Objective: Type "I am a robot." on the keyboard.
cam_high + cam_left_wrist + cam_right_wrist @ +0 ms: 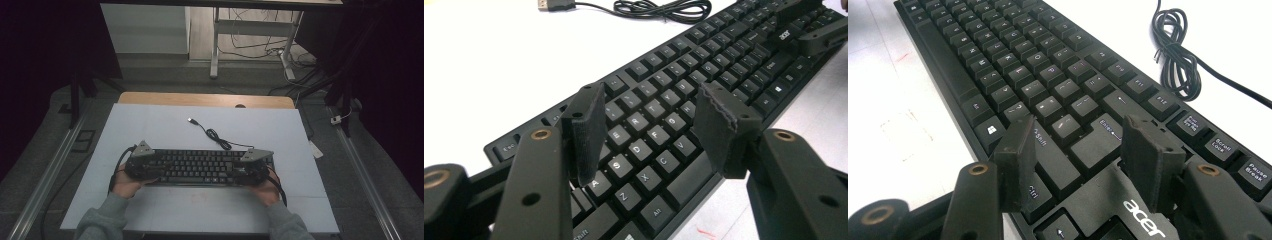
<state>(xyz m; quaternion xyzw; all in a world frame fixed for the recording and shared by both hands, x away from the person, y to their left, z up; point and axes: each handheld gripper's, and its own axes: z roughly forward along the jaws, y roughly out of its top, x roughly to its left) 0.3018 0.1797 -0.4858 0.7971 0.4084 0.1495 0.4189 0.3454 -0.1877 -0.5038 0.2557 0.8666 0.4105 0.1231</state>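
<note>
A flat black plastic computer keyboard [197, 167] lies across the lower middle of the high view on a pale white table surface [165, 127]; its thin black cable [220, 140] leaves the rear edge, loops in a small coil just above the keyboard and ends in a metal USB plug [191, 120] lying free toward the upper middle of the white surface.

The left gripper [141, 165] sits at the keyboard's left end in the high view, held by the person's left hand [125, 185] at the lower left; in the left gripper view its two black jaws stand well apart above the letter keys, the keyboard [684, 100] running to the upper right between and beyond them; the pads press on nothing, so it is open.

The right gripper [252, 167] sits at the keyboard's right end, held by the right hand [267, 192] at the lower right; in the right gripper view its jaws stand wide over the Enter and Shift keys near the printed brand name, the keyboard [1013, 65] stretching to the upper left and the coiled cable [1175, 55] at the upper right; nothing is clamped between them.
</note>
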